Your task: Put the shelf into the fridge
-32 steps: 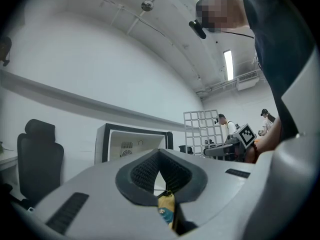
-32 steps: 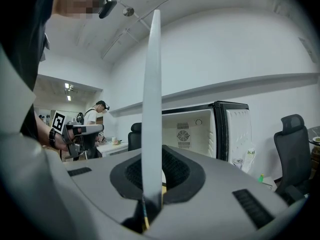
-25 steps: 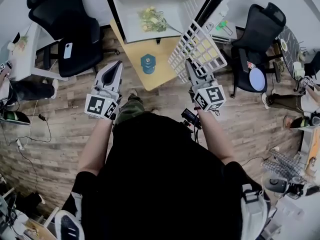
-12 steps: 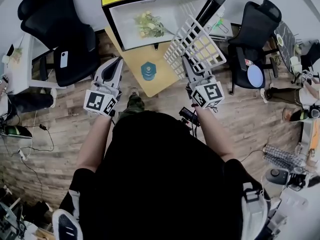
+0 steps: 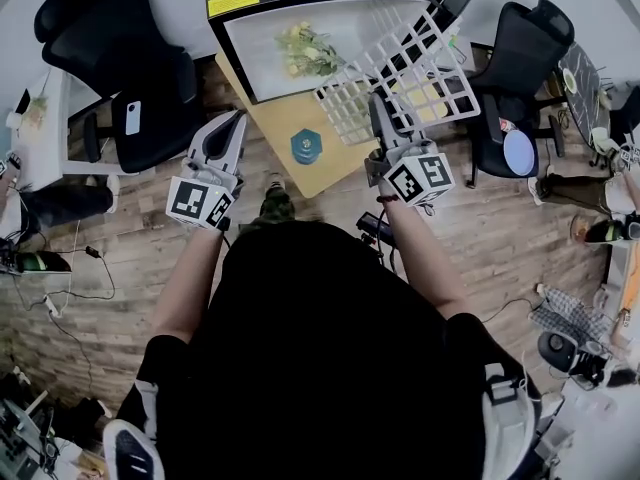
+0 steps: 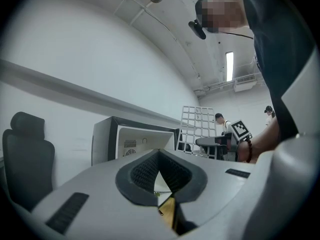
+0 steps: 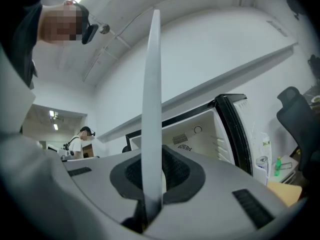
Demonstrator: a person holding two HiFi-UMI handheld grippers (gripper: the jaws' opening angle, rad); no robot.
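Step in hand: carrying the shelf to the fridge; insertion not yet begun.

- Right claw [image 5: 378, 114], centre right of the head view, is clamped on the near edge of the shelf [image 5: 405, 64]. The right gripper view shows that edge as a white strip standing between the pads.
- The shelf is a white wire grid, held in the air and tilted. It fans out toward the upper right of the frame, over the fridge's right side and its open door. It looks clear of the fridge, not resting on it.
- Left claw [image 5: 236, 123], centre left, has its tips together with nothing between them. It hangs apart from the shelf.

Next move, as I judge it: level the grid, square it to the opening, then slide it in along the side-wall ledges. The left claw could steady the free edge.

Containers:
- Fridge [image 5: 345, 18], top centre, has a black casing and a white cavity, with the door swung open to the right. Inside lies a bunch of pale flowers [image 5: 308, 50] with green stems, left of centre. They may foul the shelf if it goes in low.
- A low wooden table [image 5: 270, 128] stands before the fridge and carries a blue round object [image 5: 305, 146].
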